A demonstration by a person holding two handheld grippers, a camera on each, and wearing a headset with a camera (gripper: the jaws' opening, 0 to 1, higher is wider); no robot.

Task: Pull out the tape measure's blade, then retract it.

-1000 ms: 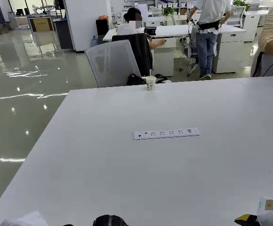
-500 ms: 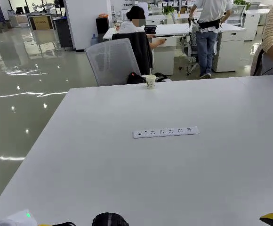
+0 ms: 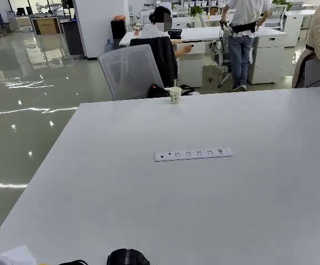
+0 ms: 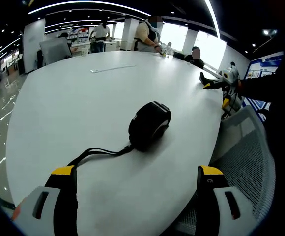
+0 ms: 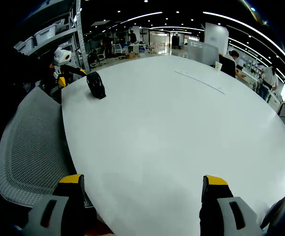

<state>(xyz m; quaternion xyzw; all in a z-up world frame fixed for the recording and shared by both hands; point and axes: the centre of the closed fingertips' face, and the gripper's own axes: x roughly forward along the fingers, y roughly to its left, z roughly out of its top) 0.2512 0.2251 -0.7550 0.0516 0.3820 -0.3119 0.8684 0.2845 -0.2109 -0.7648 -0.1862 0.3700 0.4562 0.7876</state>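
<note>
Tape measure [image 3: 128, 257]: black, round-cased, resting on the white table [image 3: 215, 210] at its near edge, at 6 o'clock in the head view. Touched by neither gripper.

Far left, at 7 o'clock in the head view: left gripper [image 4: 136, 172], glimpsed as a sliver of white casing just off the table's near corner. Jaws spread wide, yellow-tipped, nothing between them. Along those jaws, in the left gripper view: tape measure dead centre, just beyond the tips and apart from them, with a black strap [image 4: 100, 152] trailing from it toward 8 o'clock and ending near the left-hand jaw.

Further right, mid-table: white power strip [image 3: 193, 154], lying crosswise, at 12 o'clock from the tape measure and well apart from it. Beyond, at the table's far edge: paper cup [image 3: 175, 95], upright, with a grey mesh chair [image 3: 131, 72] behind it at 11 o'clock.

Far right, at 5 o'clock in the head view: right gripper [image 5: 143, 180], glimpsed as a speck of yellow. Jaws likewise wide apart, holding nothing, poised over the table's near edge. In the right gripper view: tape measure well off at 10 o'clock, left gripper just past it.
</note>
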